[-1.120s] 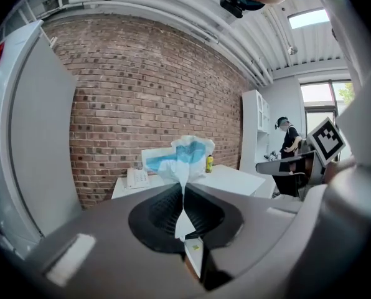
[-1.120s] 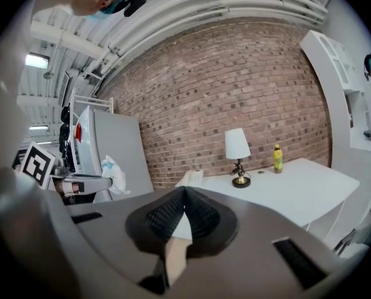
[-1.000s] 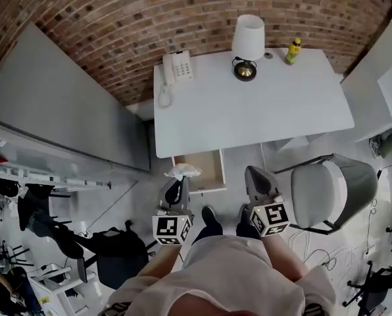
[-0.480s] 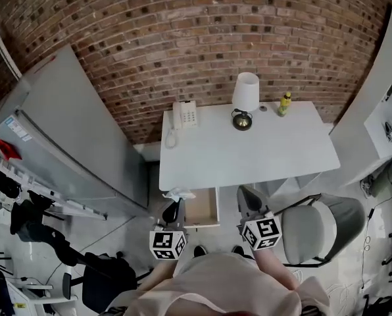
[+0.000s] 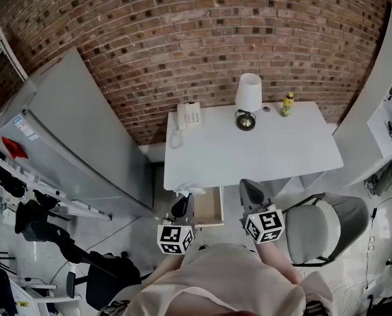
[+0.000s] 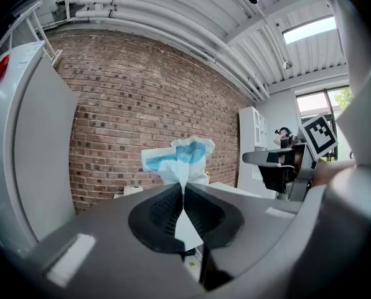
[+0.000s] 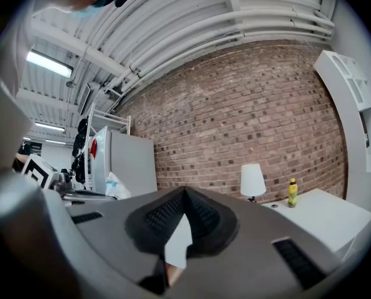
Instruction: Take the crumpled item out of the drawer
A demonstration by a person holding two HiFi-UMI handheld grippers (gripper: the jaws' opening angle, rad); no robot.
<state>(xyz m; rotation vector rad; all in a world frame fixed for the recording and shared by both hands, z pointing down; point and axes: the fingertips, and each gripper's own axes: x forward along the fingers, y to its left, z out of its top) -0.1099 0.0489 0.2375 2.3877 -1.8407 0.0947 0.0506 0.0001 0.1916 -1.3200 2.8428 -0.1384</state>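
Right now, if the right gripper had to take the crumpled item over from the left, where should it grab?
Probably the fanned blue-and-white end of the crumpled item, which sticks out free beyond the left gripper, shut on its pinched neck. Bring the right gripper, shut at present, in opened from ahead of those jaws.

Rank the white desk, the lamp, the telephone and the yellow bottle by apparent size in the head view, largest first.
1. The white desk, by far the largest.
2. The lamp and the telephone look about alike, so I would not rank them.
3. The yellow bottle, smallest.
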